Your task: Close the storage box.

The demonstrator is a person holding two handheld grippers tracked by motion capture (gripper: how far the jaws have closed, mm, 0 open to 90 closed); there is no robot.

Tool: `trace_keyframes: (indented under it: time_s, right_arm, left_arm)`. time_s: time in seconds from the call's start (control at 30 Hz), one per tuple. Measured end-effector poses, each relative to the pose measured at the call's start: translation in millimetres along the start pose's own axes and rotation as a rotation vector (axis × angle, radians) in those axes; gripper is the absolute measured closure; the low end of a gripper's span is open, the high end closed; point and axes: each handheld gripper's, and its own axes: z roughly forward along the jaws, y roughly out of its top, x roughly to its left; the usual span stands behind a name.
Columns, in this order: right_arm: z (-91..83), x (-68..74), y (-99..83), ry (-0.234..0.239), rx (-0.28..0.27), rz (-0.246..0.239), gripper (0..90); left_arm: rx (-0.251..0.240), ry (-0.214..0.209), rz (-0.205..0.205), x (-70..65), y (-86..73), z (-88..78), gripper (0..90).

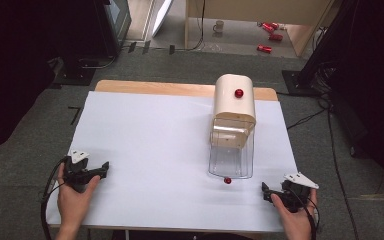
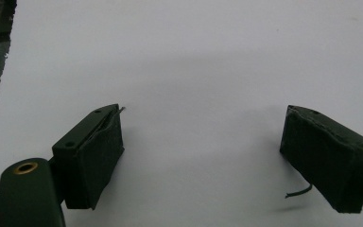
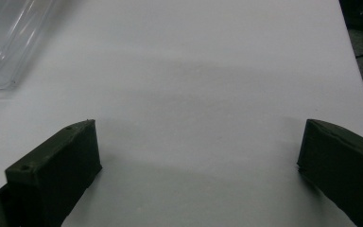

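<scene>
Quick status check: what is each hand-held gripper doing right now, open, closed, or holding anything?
Left hand-held gripper: open, jaws wide apart, holding nothing, over the white table sheet.
Right hand-held gripper: open, holding nothing.

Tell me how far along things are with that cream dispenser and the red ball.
Nothing looks started. The left tool and right tool both rest open and empty at the near edge of the white table. A small red ball lies loose before the cream dispenser's clear bin. Any handling remains.
</scene>
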Motion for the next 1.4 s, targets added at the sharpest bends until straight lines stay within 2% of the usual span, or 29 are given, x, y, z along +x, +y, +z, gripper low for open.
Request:
trace_keyframes:
  time_s: [0.13, 0.17, 0.3, 0.53, 0.57, 0.67, 0.8, 0.83, 1.13, 1.17, 1.2, 1.23, 1.3, 1.4]
  right_arm:
    - [-1.7, 0.4, -0.7, -0.01, -0.005, 0.026, 0.0]
    - [-3.9, 3.1, -2.6, -0.031, -0.009, 0.057, 0.0]
    - [-9.0, 9.5, -4.6, -0.021, -0.012, 0.065, 0.0]
    - [-23.8, 19.4, -1.2, 0.006, -0.059, 0.071, 0.0]
    - [-27.4, 24.5, 0.1, 0.015, -0.068, 0.07, 0.0]
    - [-29.8, 32.1, 1.8, 0.008, -0.071, 0.064, 0.0]
    - [-32.5, 41.2, 4.8, 0.033, -0.073, 0.057, 0.0]
    - [-35.3, 48.3, 6.8, 0.047, -0.076, 0.045, 0.0]
    - [-44.7, 64.8, 11.2, 0.095, -0.104, 0.036, 0.8]
    - [-47.1, 69.5, 11.8, 0.104, -0.116, 0.028, 7.2]
    - [-47.1, 69.5, 11.8, 0.104, -0.116, 0.028, 7.2]
    - [-50.2, 74.6, 12.2, 0.115, -0.139, 0.032, 15.7]
    - [-50.7, 76.4, 12.5, 0.124, -0.141, 0.034, 15.8]
    - [-52.2, 85.3, 13.2, 0.144, -0.138, 0.018, 22.7]
  left_arm:
    - [0.0, 0.0, 0.0, 0.1, 0.0, 0.1, 13.9]
    - [0.001, -0.001, 0.0, 0.2, 0.1, 0.0, 13.9]
    - [0.002, -0.001, -0.002, 0.2, 0.3, 0.3, 13.9]
    - [0.003, 0.0, -0.001, 0.1, 0.3, 0.3, 13.9]
    - [0.002, 0.0, -0.001, 0.2, 0.3, 0.3, 13.9]
    - [0.002, 0.0, -0.001, 0.2, 0.3, 0.3, 13.9]
    - [0.002, 0.0, -0.001, 0.2, 0.3, 0.3, 13.9]
    - [0.003, 0.0, -0.002, 0.2, 0.3, 0.3, 13.9]
    - [0.002, 0.0, -0.001, 0.2, 0.3, 0.3, 13.9]
    - [0.003, 0.0, -0.001, 0.2, 0.3, 0.3, 13.9]
    - [0.003, 0.0, -0.001, 0.2, 0.3, 0.3, 13.9]
    - [0.002, 0.0, 0.0, 0.2, 0.3, 0.3, 13.9]
    - [0.002, 0.0, -0.001, 0.2, 0.3, 0.3, 13.9]
    - [0.002, 0.0, 0.0, 0.2, 0.3, 0.3, 13.9]
